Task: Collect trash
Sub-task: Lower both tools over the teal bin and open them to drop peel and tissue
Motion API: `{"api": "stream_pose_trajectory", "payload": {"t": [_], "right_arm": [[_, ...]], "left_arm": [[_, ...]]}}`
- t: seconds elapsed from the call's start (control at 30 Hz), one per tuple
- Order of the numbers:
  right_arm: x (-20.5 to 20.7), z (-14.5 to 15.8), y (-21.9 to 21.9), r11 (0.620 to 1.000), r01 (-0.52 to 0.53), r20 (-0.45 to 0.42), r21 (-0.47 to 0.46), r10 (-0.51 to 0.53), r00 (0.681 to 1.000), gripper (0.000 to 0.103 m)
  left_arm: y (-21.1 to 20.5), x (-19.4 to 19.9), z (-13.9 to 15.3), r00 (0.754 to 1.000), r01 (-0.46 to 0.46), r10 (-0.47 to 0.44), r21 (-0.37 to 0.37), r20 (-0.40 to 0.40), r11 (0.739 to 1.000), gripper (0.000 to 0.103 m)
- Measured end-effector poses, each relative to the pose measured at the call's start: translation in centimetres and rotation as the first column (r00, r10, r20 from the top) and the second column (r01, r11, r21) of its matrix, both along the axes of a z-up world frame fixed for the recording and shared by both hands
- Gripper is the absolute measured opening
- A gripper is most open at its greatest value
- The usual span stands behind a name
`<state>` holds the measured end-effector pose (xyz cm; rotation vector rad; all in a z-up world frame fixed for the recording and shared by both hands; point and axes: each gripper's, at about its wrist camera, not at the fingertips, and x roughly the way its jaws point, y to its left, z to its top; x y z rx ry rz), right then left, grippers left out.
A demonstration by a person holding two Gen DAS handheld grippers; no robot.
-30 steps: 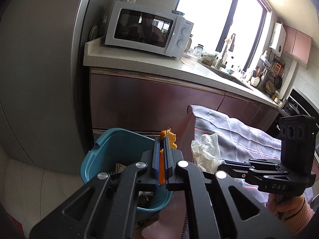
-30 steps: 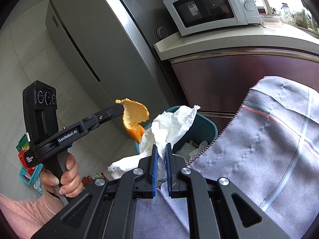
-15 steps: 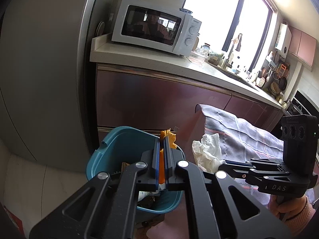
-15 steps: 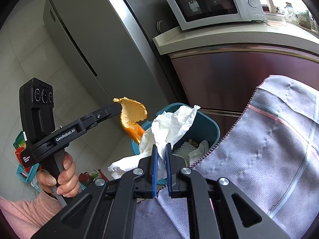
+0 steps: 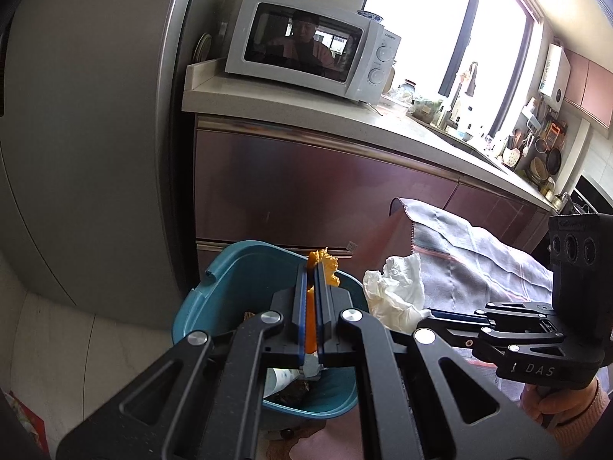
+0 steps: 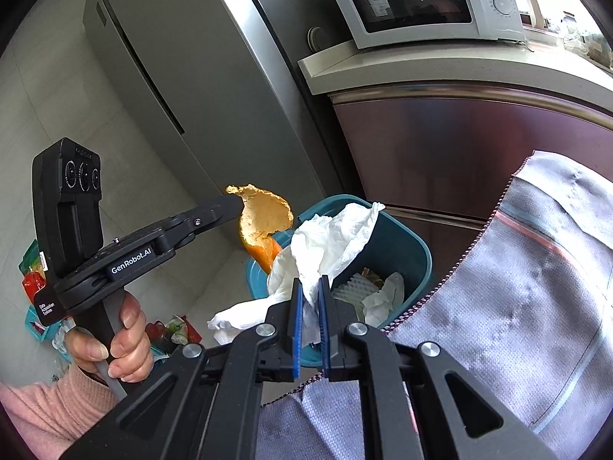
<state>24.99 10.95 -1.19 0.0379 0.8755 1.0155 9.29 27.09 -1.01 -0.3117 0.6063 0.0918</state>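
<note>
The left gripper (image 5: 311, 280) was clenched on a piece of orange peel (image 5: 325, 266), its blue-lined fingers (image 5: 300, 306) pressed nearly together with only the thin rind between them; the ragged top of the peel stuck up past the fingertips and an orange strip showed down the narrow gap. Seen from the other side, the peel (image 6: 264, 218) hung off the tip of that gripper (image 6: 230, 203), pale pith facing out and the orange skin curling below, held in the air just above the near-left rim of the teal bin (image 6: 417, 245). The right gripper (image 6: 308, 287) was likewise closed tight, grasping a crumpled white tissue (image 6: 329, 237) that billowed up and to the left from between its fingers (image 6: 297, 306), hanging over the bin's near rim. In the left wrist view the same tissue (image 5: 394, 291) sat at the end of the right gripper (image 5: 425, 312), just right of the bin (image 5: 230, 268). The bin stood on the floor against the steel cabinet front, below the microwave (image 5: 310, 57), with paper scraps and white foam netting (image 6: 356, 281) already lying inside. A grey checked cloth (image 6: 517, 287) lay to the right of the bin, close to it. A hand (image 6: 115, 329) in a pink sleeve gripped the left tool's handle.
</note>
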Motion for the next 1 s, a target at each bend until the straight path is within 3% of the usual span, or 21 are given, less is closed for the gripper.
{"api": "stream_pose_trajectory", "payload": {"t": [1.0], "right_arm": [[1.4, -2.7, 3.6, 0.994, -0.018, -0.035, -0.109, 0.014, 0.999, 0.007]], "left_arm": [[1.5, 2.5, -3.0, 0.997, -0.043, 0.043, 0.0, -0.065, 0.999, 0.004]]}}
